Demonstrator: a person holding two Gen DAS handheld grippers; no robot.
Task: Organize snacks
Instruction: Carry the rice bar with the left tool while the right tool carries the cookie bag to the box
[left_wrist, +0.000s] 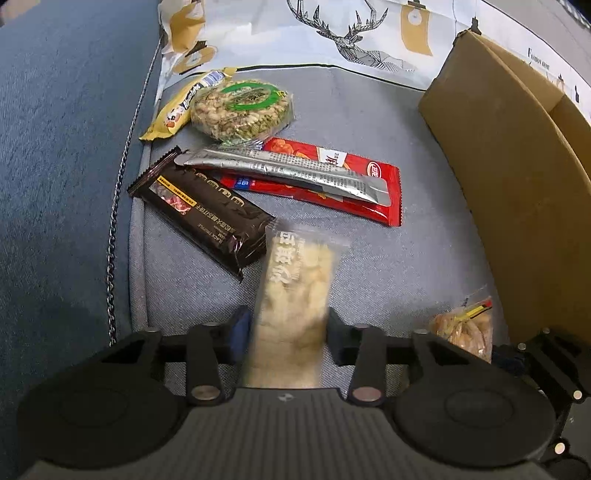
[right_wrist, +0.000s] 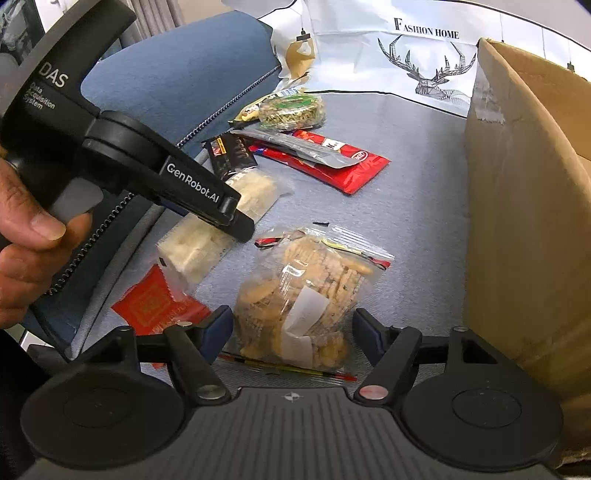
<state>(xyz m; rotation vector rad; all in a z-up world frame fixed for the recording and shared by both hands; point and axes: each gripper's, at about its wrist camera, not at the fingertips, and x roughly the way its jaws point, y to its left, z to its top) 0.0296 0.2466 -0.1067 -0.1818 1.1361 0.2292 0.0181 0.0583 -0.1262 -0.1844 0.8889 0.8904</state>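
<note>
1. Snacks lie spread on a grey-blue cushion (left_wrist: 388, 258), with a tall cardboard box (right_wrist: 524, 206) at its right edge.
2. Nearest the right gripper (right_wrist: 291, 332) sits a clear bag of biscuits (right_wrist: 306, 295) bearing a white blank label; its jaws stand open on either side of the bag, pads not pressing.
3. A red packet (right_wrist: 155, 302) with gold print too small to read lies beside it.
4. The left gripper (left_wrist: 284, 332), marked "GenRobot.AI" and "DAS Data Acquisition System", is closed on a clear pack of pale chunks (left_wrist: 295, 288) with white characters, blurred in the left view. A person's hand (right_wrist: 22, 236) holds this tool.
5. Farther off lies a black bar (left_wrist: 207, 210) reading "BLACK TRUFFLE".
6. Beyond it a silver sachet (left_wrist: 288, 170) rests across a red wrapper (left_wrist: 384, 199).
7. Farthest are a round green-labelled grain cake (left_wrist: 243, 107) and a yellow packet (left_wrist: 177, 110).
8. A cloth (right_wrist: 424, 48) behind reads "FASHION HOME" above a deer drawing.
</note>
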